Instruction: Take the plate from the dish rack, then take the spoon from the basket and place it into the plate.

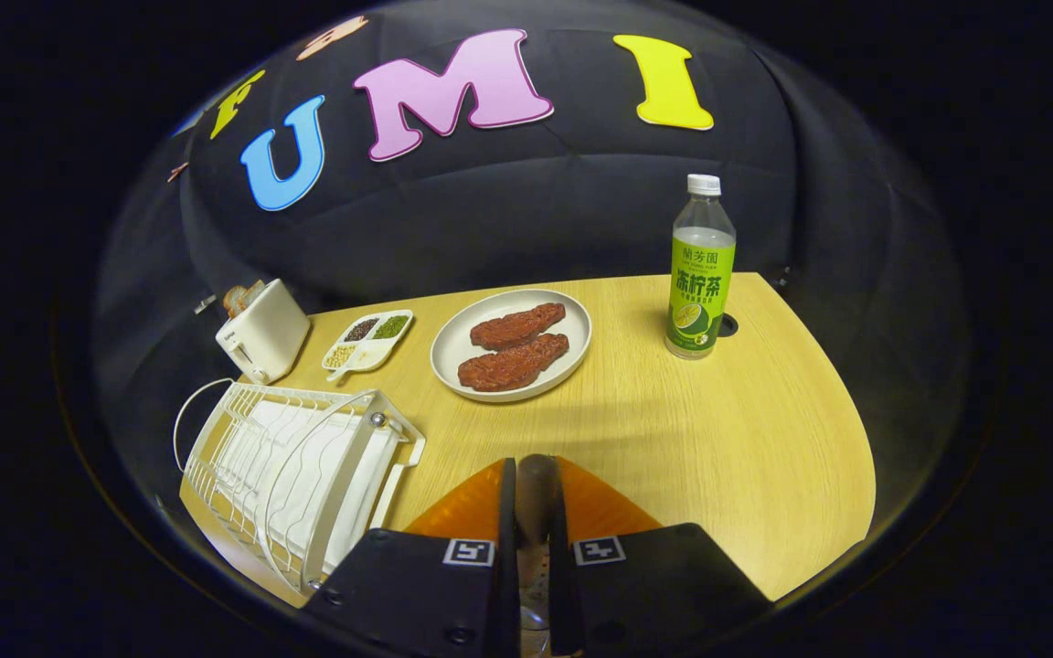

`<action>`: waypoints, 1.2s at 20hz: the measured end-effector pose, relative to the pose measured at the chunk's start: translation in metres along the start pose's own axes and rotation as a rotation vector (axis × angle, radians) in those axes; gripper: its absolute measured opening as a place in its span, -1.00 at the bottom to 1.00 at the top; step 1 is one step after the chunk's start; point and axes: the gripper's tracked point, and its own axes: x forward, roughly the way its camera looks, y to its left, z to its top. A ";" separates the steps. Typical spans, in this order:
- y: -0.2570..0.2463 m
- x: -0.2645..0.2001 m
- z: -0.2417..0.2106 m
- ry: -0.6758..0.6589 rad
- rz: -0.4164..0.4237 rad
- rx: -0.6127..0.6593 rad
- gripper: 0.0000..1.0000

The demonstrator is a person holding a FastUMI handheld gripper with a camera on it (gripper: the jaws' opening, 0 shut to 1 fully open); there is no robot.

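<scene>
My gripper (pixel 534 468) is shut, and its two black fingers press on a slim brown piece that looks like the spoon's handle (pixel 536 498). The handle's rounded end pokes out just past the fingertips. The rest of the spoon is hidden between the fingers. An orange plate (pixel 461 512) lies on the wooden table directly under and just ahead of the fingers, showing on both sides of them. The white wire dish rack (pixel 293 471) stands left of the fingers with nothing in its slots.
Beyond the fingers sits a white plate (pixel 572 315) with two red meat slabs. A green-labelled bottle (pixel 700 274) stands to the right of it. A white toaster (pixel 263 331) with bread and a small divided dish (pixel 367 340) of beans are at the far left.
</scene>
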 end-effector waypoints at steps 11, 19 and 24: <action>0.041 -0.085 0.093 -0.213 0.058 -0.003 -0.72; 0.063 -0.170 0.099 -0.229 -0.013 -0.031 -0.72; 0.078 -0.195 0.046 -0.158 -0.048 0.076 -0.72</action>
